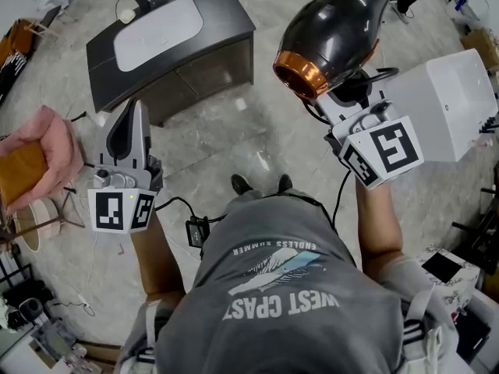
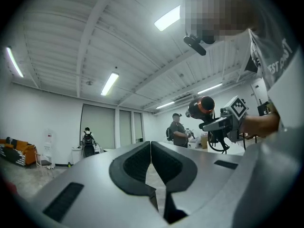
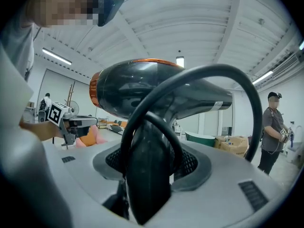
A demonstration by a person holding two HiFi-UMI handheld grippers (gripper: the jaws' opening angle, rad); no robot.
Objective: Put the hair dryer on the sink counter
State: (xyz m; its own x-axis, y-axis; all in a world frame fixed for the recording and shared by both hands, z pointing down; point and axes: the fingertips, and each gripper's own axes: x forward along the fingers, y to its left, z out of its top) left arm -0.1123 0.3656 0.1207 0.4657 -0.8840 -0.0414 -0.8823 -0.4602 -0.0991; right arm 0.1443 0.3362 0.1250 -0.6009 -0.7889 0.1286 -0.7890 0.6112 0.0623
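Jaws of my right gripper (image 3: 152, 161) clamp the hair dryer (image 1: 335, 33) by its handle, body above them; my left gripper (image 2: 151, 148) has jaws together, empty. Beyond both, the dark sink counter (image 1: 224, 14) stands on pale marbled floor (image 1: 257, 123).

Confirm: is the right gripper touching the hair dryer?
Touching. In the right gripper view, the right gripper has its jaws clamped on the hair dryer handle.

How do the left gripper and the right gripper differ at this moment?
The left gripper is empty; the right gripper holds the hair dryer by its handle. The left gripper's jaws meet; the right gripper's jaws stand apart, pressed on that handle. Both carry a marker cube.
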